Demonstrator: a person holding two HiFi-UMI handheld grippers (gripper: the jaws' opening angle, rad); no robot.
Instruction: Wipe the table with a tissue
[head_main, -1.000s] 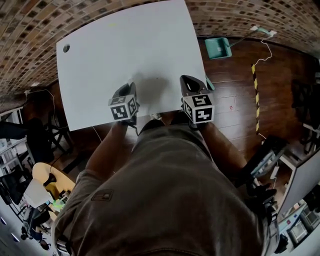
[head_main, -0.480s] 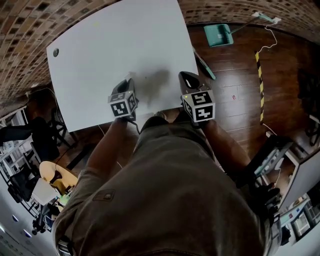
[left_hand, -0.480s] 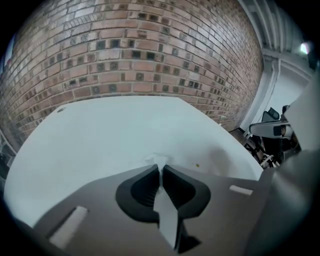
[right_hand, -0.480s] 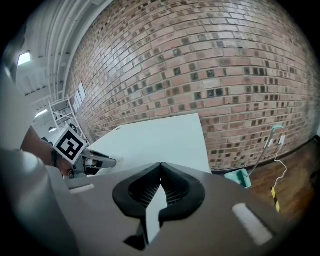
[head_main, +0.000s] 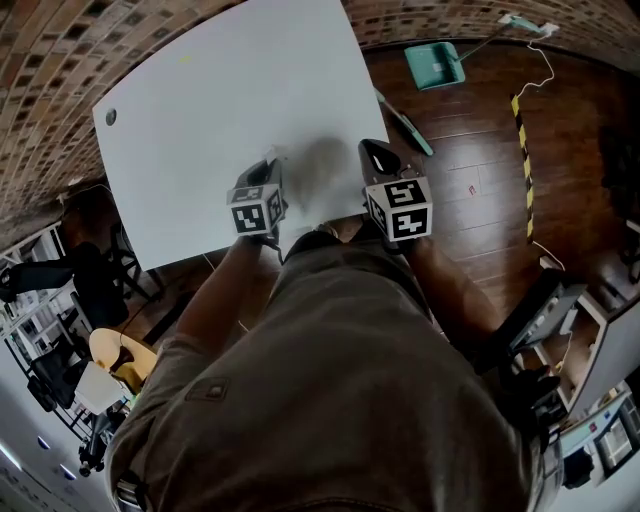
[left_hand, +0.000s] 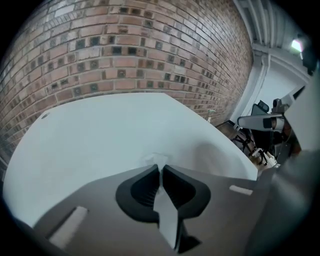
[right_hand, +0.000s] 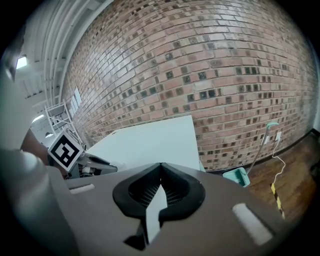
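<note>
Left claw (left_hand: 161, 167) clamped shut on a small crumpled white tissue (left_hand: 156, 159), held low on the pale rectangular tabletop (head_main: 230, 90); edged slightly rightward since a second ago (wiping stroke apparently under way). Right claw (right_hand: 160, 179) closed, empty, idle alongside.

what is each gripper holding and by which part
Left gripper pinches a small white tissue by its near end; the rest pokes past the tips. Right gripper is shut, empty.

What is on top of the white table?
A white tissue pinched by the left gripper, near the front edge of the table; the surface beneath that gripper is hidden.
</note>
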